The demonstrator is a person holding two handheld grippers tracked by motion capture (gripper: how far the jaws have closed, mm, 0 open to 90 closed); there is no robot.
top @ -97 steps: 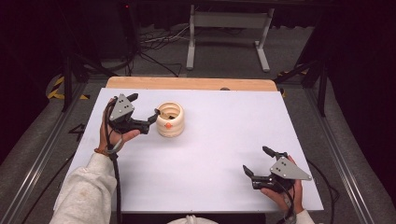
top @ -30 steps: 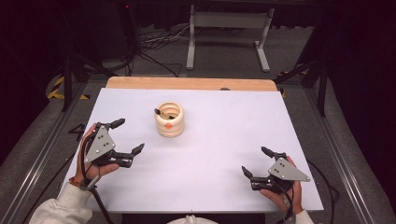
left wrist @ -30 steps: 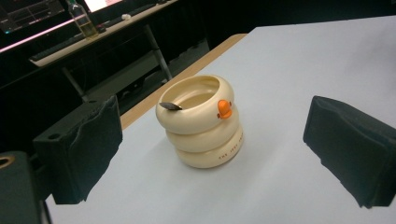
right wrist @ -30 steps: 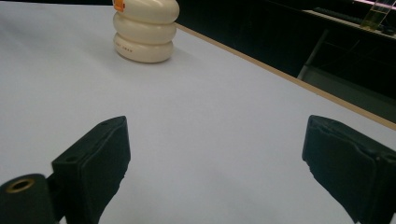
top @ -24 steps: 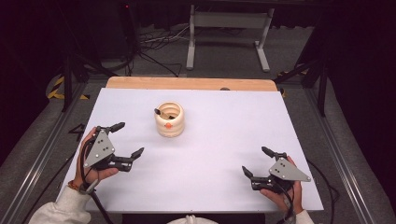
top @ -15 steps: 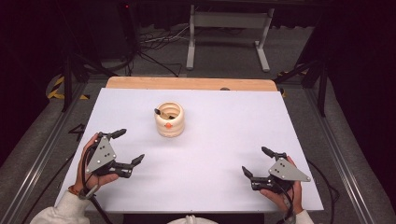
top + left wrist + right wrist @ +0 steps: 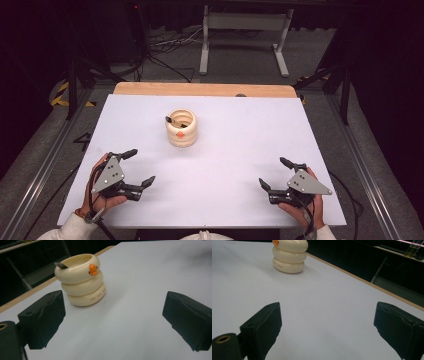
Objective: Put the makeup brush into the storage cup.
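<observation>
White table (image 7: 240, 150): cream ringed holder (image 7: 181, 128), dark tool (image 7: 169, 120) inside.

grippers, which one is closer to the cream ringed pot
The left gripper: it sits at the table's near-left, nearer the cream pot than the right gripper at the near-right edge.

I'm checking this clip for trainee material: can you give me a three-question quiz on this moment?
1. True or false: the left tool is gripping the cream ringed cup.
2. What colour is the small mark near the cup's rim?
3. The right tool is: A) open, holding nothing; B) shut on the cup; C) inside the cup.

Key: 1. False, it is open and apart from the cup. 2. Orange. 3. A.
</observation>
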